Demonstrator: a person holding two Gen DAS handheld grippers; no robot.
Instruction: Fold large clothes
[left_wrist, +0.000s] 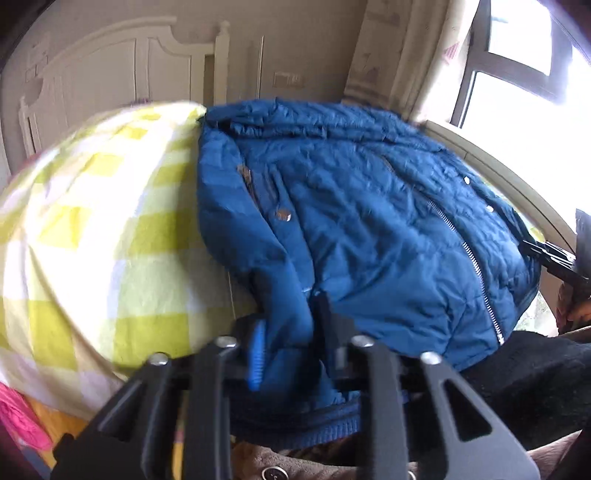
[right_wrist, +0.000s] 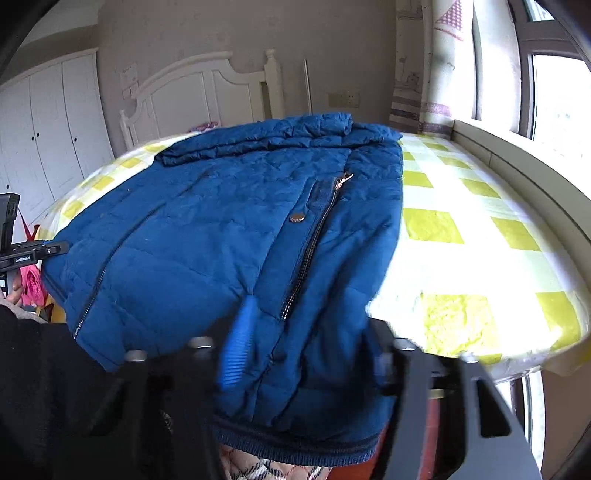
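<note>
Blue quilted jacket (left_wrist: 369, 229) lies front-up across the bed (right_wrist: 480, 258), collar end toward the white headboard (right_wrist: 192, 96), ribbed hem toward the cameras and hanging over the near edge. Zip (right_wrist: 310, 251) runs down the front, its pull near the collar; one metal snap (right_wrist: 296, 218) sits just beside it.

Left gripper (left_wrist: 288, 332): fingers pinching a fold of the jacket's fabric near the hem, cloth bunched between them. Blue pad on one finger (left_wrist: 258, 354) shows against the cloth.

Right gripper (right_wrist: 306, 350): fingers likewise clamped on jacket fabric at the hem, on the side nearer the window; blue pad (right_wrist: 236, 347) pressed to the cloth. Frame blurred here.

Bed cover is yellow-and-white check, bare on both sides of the jacket. White wardrobe (right_wrist: 48, 129) beside the headboard. Window (left_wrist: 517, 74) and curtain (right_wrist: 424, 74) along the bed's far side. Pink item (left_wrist: 18, 417) at the near corner.
</note>
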